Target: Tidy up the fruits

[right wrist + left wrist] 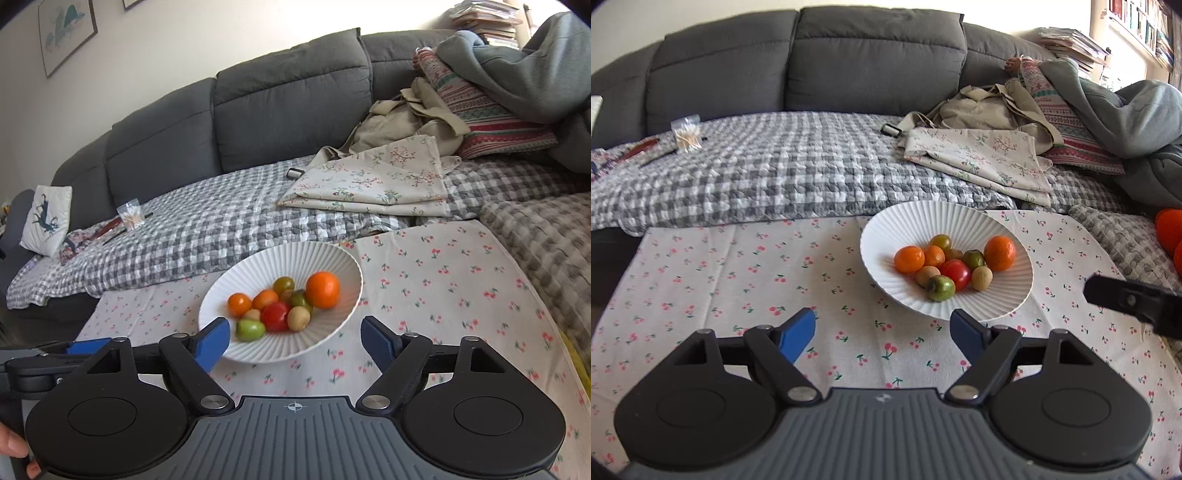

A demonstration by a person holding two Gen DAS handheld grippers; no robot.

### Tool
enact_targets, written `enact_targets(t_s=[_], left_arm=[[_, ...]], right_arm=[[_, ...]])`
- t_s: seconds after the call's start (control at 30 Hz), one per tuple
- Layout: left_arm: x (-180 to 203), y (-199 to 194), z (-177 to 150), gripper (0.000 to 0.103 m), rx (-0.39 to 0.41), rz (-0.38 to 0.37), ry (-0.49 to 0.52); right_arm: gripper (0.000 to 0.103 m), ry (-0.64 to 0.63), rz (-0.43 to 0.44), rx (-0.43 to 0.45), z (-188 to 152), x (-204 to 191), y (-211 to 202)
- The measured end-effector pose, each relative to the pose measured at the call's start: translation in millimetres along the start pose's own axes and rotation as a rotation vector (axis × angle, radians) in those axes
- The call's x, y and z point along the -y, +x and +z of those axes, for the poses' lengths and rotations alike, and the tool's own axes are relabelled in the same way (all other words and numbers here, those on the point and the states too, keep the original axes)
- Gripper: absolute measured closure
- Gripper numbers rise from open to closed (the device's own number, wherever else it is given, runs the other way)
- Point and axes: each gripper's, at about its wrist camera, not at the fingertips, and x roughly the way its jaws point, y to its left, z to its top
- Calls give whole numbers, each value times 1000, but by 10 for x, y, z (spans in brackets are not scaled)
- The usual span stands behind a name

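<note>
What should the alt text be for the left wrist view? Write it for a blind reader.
A white ribbed bowl holding small orange, red, green and tan fruits sits on a cherry-print cloth, just ahead of the open, empty left gripper. Behind stands a grey sofa with a checked blanket.

Bare cloth [746,273] left of bowl [886,229]

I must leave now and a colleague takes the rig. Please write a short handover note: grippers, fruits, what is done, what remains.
Left gripper: open, empty, above the cloth near the bowl.
Right gripper: open, empty, at the bowl's near rim.
Fruits: all in the bowl, three oranges such as, red tomato, greenish tomatoes, pale brown round fruits.
Done: nothing sorted out of the bowl.
Left: pick the fruits and organize them; no target container is in view.
</note>
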Motion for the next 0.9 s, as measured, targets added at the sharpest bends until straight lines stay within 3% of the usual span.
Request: enact_targets(t_s=[0.27,0.37,0.53,0.9], left_arm=[[26,-369,-161,6,45,48,6],[20,-463,-229,2,46,56,-2],[36,-591,-331,1,50,42,-2],[40,-802,-470,1,61,39,4]], right_arm=[[8,60,-26,9,-268,-120,-374],[7,79,-35,6,-365,-150,-481],[2,66,-38,17,-432,-222,-619],[0,18,-43,33,-525,-357,-824]])
